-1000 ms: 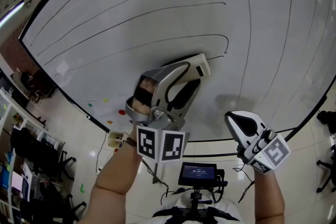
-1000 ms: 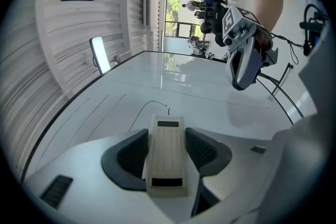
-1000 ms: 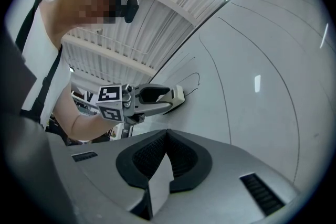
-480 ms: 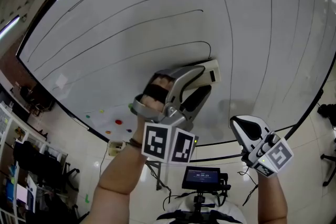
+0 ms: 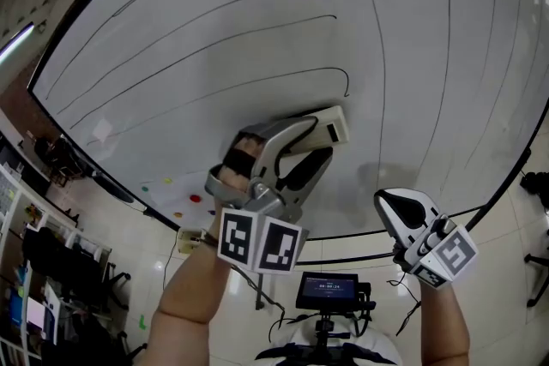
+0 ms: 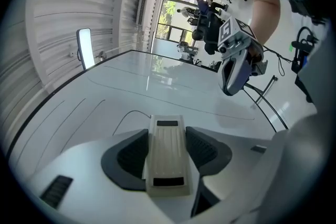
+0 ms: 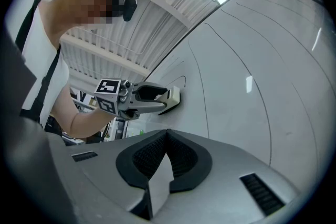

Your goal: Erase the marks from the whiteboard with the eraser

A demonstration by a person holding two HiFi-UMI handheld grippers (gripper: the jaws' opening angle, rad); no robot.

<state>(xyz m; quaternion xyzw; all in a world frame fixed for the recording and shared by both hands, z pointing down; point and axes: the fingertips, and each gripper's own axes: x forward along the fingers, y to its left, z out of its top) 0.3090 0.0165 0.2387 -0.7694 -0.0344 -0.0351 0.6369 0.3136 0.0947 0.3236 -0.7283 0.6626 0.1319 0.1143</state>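
The whiteboard [image 5: 214, 4] is filling most of the head view, and long black lines [image 5: 197, 21] are sweeping across it. The lowest line is ending in a small hook [image 5: 346, 83] just above the eraser [image 5: 333, 126]. The left tool [image 5: 313, 146] is gripping the eraser, its dark pads pressing on the two long sides. In the left gripper view the eraser's long axis is running straight out along the tool's own line, with a dark slot near each end. The far end is pointing at the board just right of the hook. In the right gripper view the eraser's dark underside seems to be lying flat against the board, though it is small there. The left forearm [image 5: 184, 296] is reaching up from the bottom of the head view, with the hand [image 5: 240, 160] wrapped round the handle and the marker cube nearest the camera. The right tool [image 5: 396, 203] is hanging low at the right, clear of the board and well apart from the eraser. Its jaws are sitting together with nothing between them, and its tip is tilting up towards the board's lower edge. A few small coloured dots [image 5: 195, 199] are sitting on the board's lower left corner. A small screen [image 5: 326, 287] is glowing by the person's chest.
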